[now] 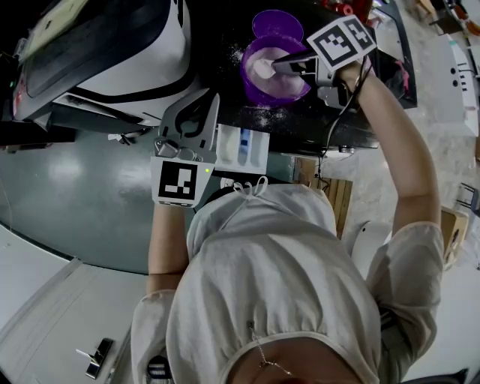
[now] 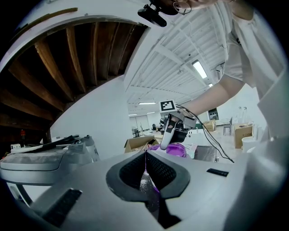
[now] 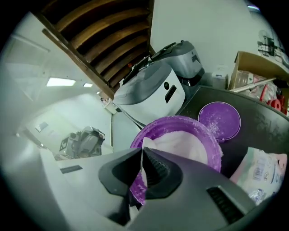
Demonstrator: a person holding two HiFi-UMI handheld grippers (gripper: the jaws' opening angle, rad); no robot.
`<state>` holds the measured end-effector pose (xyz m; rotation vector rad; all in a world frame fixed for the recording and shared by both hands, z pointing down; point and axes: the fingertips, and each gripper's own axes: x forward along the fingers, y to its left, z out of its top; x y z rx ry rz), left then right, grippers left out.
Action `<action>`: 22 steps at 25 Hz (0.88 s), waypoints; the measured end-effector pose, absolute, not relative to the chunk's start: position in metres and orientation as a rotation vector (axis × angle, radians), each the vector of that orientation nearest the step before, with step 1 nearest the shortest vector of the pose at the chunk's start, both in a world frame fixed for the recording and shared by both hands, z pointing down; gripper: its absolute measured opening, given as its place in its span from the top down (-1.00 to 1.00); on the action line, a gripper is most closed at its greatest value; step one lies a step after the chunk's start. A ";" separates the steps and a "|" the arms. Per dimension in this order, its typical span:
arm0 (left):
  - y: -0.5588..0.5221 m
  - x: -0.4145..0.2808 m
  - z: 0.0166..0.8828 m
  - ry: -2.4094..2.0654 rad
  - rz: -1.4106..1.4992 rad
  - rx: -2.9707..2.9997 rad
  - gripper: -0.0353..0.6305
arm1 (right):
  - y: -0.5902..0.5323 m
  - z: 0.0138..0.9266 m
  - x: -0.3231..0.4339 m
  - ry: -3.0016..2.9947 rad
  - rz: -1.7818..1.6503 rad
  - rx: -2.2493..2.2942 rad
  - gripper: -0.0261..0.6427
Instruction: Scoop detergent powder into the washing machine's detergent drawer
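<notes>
Detergent drawer (image 1: 259,150) stands pulled out nearest the person, a white tray with a blue insert, jutting from under the edge of a black machine top (image 1: 217,45). Just beside it on its left is the left gripper (image 1: 208,109), whose tips reach past the drawer's front corner onto the black top. Its own view shows the left gripper (image 2: 145,155) with jaws brought together at the tips and nothing clamped between them. Only a thin slit remains, through which a powder-dusted surface and a sliver of purple show.

Beyond the drawer, spilled powder (image 1: 262,116) speckles the black top. Farther on sits an open purple tub (image 1: 262,94), filled with white detergent powder (image 1: 287,82). The right gripper (image 1: 276,66) reaches in over the tub's rim from the right. It is closed tight on the thin handle of a white scoop (image 1: 264,68), whose bowl lies down in the powder near the tub's left side. In the right gripper view, the right gripper (image 3: 142,151) pinches that flat white handle edge-on, and the scoop (image 3: 145,143) pokes out just ahead of the tips over the tub (image 3: 171,122) and its powder (image 3: 185,142).

Behind the tub lies its purple lid (image 1: 276,22), powder-dusted inside (image 3: 220,118). A printed white pouch (image 3: 262,171) lies to the tub's right, and a white-and-grey countertop appliance (image 1: 135,52) stands well to the left.
</notes>
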<state>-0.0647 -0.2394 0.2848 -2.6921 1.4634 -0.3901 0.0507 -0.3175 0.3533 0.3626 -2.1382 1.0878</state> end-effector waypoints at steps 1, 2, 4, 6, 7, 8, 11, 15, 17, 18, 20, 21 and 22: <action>-0.240 -0.064 0.285 1.460 -0.392 -2.692 0.82 | -0.318 0.350 0.052 -2.158 1.112 0.371 0.89; -0.241 -0.064 0.284 1.456 -0.391 -2.691 0.82 | -0.319 0.347 0.052 -2.186 1.129 0.372 0.89; -0.243 -0.063 0.282 1.443 -0.373 -2.682 0.82 | -0.320 0.337 0.048 -2.264 1.165 0.345 0.89; -0.245 -0.063 0.281 1.434 -0.365 -2.677 0.82 | -0.312 0.327 0.042 -2.310 1.307 0.337 0.89; -0.246 -0.063 0.281 1.430 -0.366 -2.676 0.82 | -0.308 0.323 0.042 -2.318 1.375 0.355 0.89; -0.246 -0.063 0.281 1.426 -0.365 -2.674 0.82 | -0.306 0.320 0.044 -2.325 1.417 0.384 0.89; -0.247 -0.063 0.280 1.424 -0.356 -2.680 0.82 | -0.304 0.313 0.055 -2.355 1.465 0.484 0.89; -0.247 -0.063 0.282 1.414 -0.383 -2.705 0.82 | -0.303 0.308 0.067 -2.411 1.492 0.571 0.89; -0.246 -0.063 0.281 1.402 -0.377 -2.710 0.82 | -0.299 0.304 0.071 -2.438 1.520 0.593 0.89; -0.245 -0.062 0.280 1.395 -0.372 -2.713 0.82 | -0.296 0.302 0.074 -2.453 1.533 0.605 0.89; -0.243 -0.060 0.279 1.374 -0.358 -2.719 0.82 | -0.289 0.299 0.080 -2.480 1.555 0.638 0.89; -0.241 -0.059 0.277 1.361 -0.347 -2.722 0.82 | -0.286 0.298 0.083 -2.491 1.565 0.655 0.89; -0.239 -0.058 0.276 1.348 -0.336 -2.726 0.82 | -0.282 0.297 0.086 -2.501 1.577 0.671 0.89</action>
